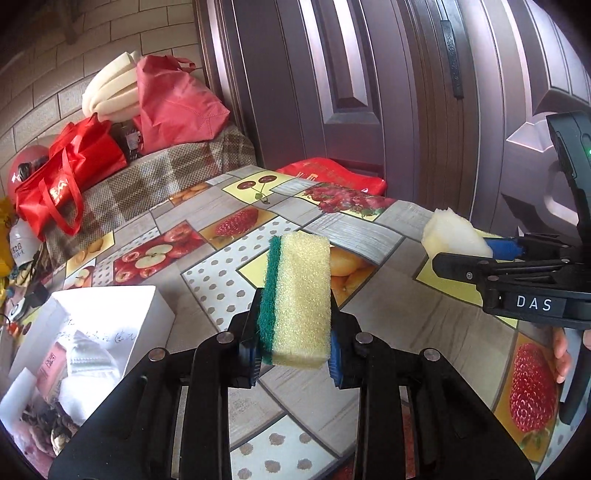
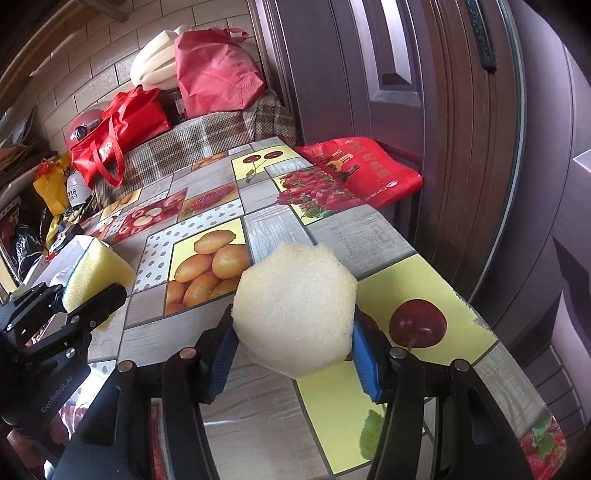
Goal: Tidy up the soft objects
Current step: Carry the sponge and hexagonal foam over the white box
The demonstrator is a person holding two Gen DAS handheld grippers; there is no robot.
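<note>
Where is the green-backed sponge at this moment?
The sponge is clamped in the left gripper, above the table, right of the white box.

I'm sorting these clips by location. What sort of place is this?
Probably a lived-in home, near an entrance or storage corner. A table under a fruit-print tablecloth stands beside a dark panelled door, and red shopping bags are heaped on a checked cover against a tiled wall.

sponge [image 1: 301,295]: porous foam, rough green pad | tablecloth [image 1: 388,306]: glossy, smooth
</note>
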